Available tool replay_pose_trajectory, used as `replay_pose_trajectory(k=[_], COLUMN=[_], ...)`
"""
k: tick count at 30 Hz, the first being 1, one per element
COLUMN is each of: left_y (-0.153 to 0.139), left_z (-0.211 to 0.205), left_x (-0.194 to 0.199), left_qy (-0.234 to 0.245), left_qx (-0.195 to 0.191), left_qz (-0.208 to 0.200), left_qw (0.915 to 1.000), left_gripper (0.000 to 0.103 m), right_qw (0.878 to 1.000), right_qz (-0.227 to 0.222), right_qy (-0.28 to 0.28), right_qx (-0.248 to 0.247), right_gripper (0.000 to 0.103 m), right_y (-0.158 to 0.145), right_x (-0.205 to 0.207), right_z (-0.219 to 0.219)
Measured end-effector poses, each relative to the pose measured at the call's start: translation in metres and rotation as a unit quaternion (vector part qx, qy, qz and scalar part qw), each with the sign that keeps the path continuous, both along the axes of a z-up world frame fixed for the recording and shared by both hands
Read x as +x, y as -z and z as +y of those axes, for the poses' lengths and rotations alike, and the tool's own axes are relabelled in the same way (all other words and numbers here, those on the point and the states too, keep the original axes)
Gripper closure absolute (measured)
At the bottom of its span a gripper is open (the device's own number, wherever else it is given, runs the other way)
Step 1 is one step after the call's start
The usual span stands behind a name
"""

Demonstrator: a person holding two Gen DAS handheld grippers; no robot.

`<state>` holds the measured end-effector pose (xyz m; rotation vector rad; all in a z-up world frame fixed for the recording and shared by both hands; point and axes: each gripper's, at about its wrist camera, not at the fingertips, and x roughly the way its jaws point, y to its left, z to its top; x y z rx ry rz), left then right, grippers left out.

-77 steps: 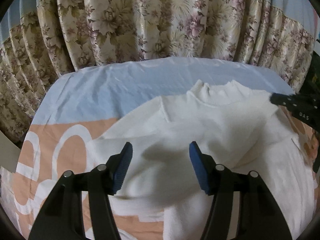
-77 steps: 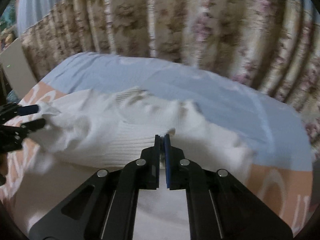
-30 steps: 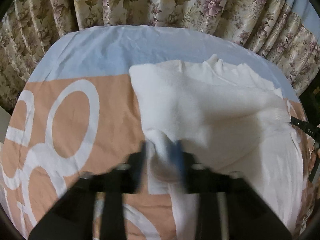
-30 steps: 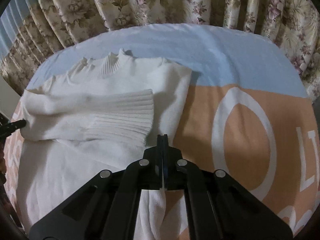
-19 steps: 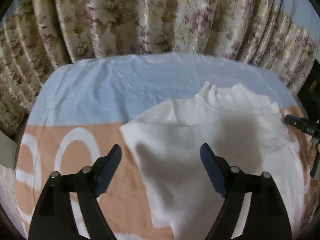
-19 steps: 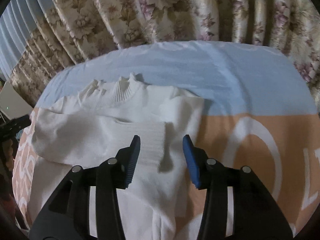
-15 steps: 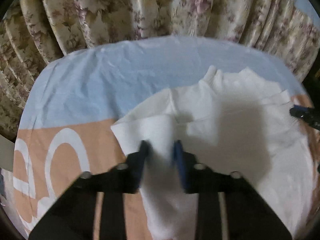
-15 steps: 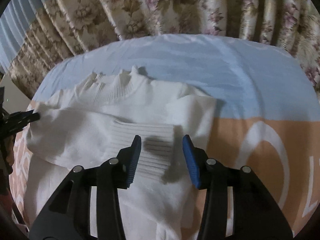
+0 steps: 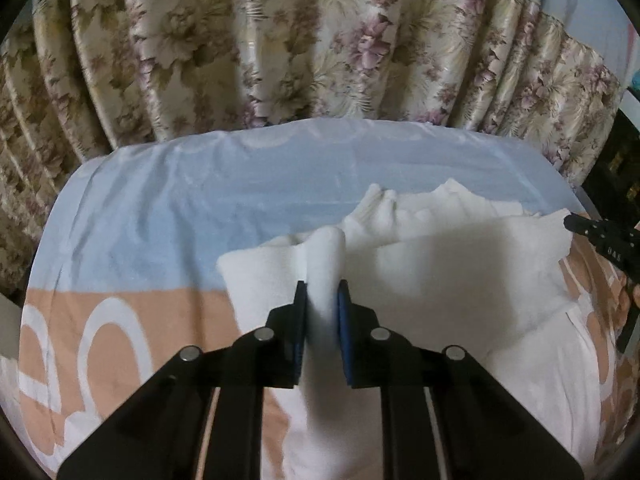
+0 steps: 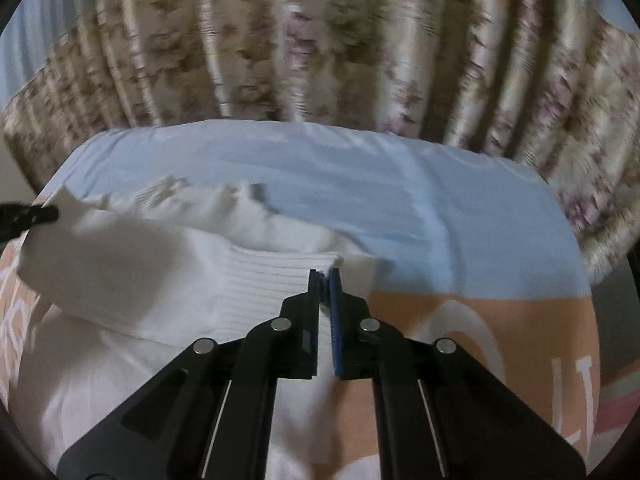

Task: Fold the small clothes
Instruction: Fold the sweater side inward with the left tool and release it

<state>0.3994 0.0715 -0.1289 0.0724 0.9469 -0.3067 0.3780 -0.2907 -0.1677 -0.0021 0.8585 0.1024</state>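
Both grippers, left and right, just closed, pinching the white sweater's shoulder edges between their pads, apparently to fold it.

One white sweater lies on the bed sheet, toward its right edge in the left wrist view; two grippers are in view, the left gripper and the right gripper; one floral curtain hangs along the sheet's far edge.
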Motion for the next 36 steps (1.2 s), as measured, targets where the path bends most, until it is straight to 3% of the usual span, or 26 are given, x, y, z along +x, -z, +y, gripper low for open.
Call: replay_pose_trajectory(k=[2, 6, 8, 9, 10, 12, 13, 16, 19, 24, 29, 30, 32, 34, 36], left_y=[0.007, 0.038, 0.044, 0.041, 0.035, 0.019, 0.009, -0.013, -0.02, 0.004, 0.034, 0.039, 0.045, 0.048, 0.048], left_z=[-0.012, -0.025, -0.019, -0.015, -0.007, 0.007, 0.016, 0.039, 0.043, 0.024, 0.006, 0.004, 0.004, 0.011, 0.017], left_x=[0.006, 0.022, 0.024, 0.025, 0.022, 0.012, 0.003, -0.022, -0.049, -0.079, -0.072, -0.068, -0.062, -0.058, -0.061], left_qy=[0.005, 0.001, -0.006, -0.011, -0.024, -0.04, -0.043, -0.037, -0.008, 0.037, 0.045, 0.04, 0.025, 0.016, -0.004], left_qx=[0.006, 0.057, 0.048, 0.044, 0.046, 0.044, 0.038, 0.028, 0.028, 0.082, 0.111, 0.119, 0.129, 0.097, 0.095], left_qz=[0.006, 0.032, 0.038, 0.038, 0.03, 0.009, -0.006, -0.027, -0.028, -0.017, -0.006, -0.007, -0.01, 0.011, 0.005], left_qw=[0.9999, 0.9979, 0.9981, 0.9982, 0.9982, 0.9982, 0.9983, 0.9986, 0.9992, 0.9958, 0.9928, 0.9921, 0.9913, 0.9951, 0.9955], left_gripper=[0.088, 0.083, 0.078, 0.07, 0.052, 0.037, 0.033, 0.03, 0.03, 0.03, 0.03, 0.031, 0.051, 0.086, 0.089], right_qw=[0.999, 0.999, 0.999, 0.999, 0.999, 0.999, 0.998, 0.999, 0.999, 0.997, 0.993, 0.993, 0.992, 0.991, 0.993], right_qz=[0.026, 0.04, 0.042, 0.044, 0.043, 0.032, 0.027, 0.018, 0.024, 0.047, 0.062, 0.062, 0.064, 0.064, 0.06], right_qy=[0.016, 0.02, 0.018, 0.018, 0.019, 0.025, 0.026, 0.016, 0.001, 0.02, 0.036, 0.037, 0.038, 0.034, 0.029], right_qx=[0.013, 0.016, 0.014, 0.013, 0.016, 0.035, 0.04, 0.041, 0.037, 0.058, 0.091, 0.095, 0.103, 0.111, 0.1], right_gripper=[0.098, 0.098, 0.097, 0.097, 0.094, 0.092, 0.086, 0.073, 0.069, 0.064, 0.062, 0.062, 0.062, 0.067, 0.077], right_y=[0.01, 0.027, 0.03, 0.031, 0.031, 0.024, 0.02, 0.01, 0.011, 0.027, 0.035, 0.035, 0.036, 0.036, 0.035], right_x=[0.007, 0.012, 0.013, 0.014, 0.012, 0.005, 0.001, -0.014, -0.023, -0.02, -0.009, -0.008, -0.005, -0.004, -0.005], right_z=[-0.013, -0.018, -0.016, -0.016, -0.018, -0.023, -0.025, -0.022, -0.013, -0.017, -0.024, -0.024, -0.024, -0.024, -0.021])
